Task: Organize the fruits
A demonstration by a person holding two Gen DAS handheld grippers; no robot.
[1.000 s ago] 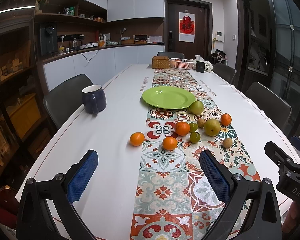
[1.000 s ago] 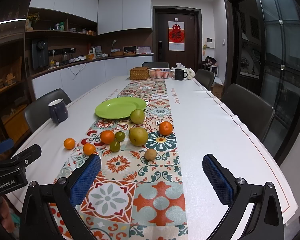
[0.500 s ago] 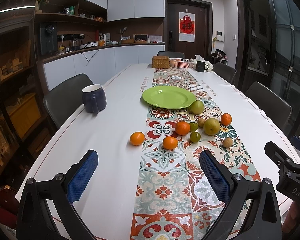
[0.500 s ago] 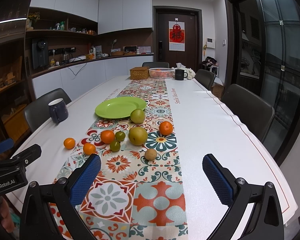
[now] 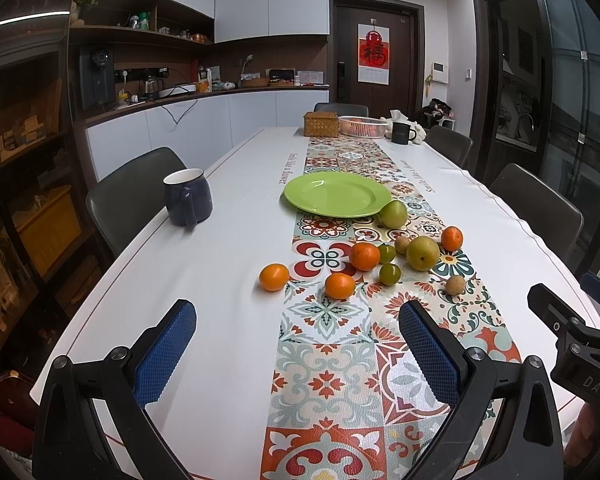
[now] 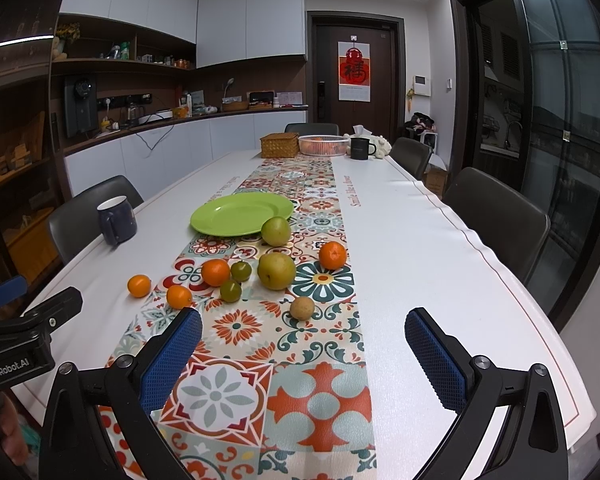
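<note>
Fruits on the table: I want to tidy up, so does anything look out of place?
Yes: the green plate is empty while the fruit lies loose on the patterned runner. One orange sits apart on the bare white tablecloth. Nothing looks spilled or damaged.

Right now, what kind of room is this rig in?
Probably an office pantry or a home dining-kitchen. A long white table with dark chairs down its sides, a counter with wall cabinets and small appliances, and a green plate with loose fruit on a patterned runner.
</note>
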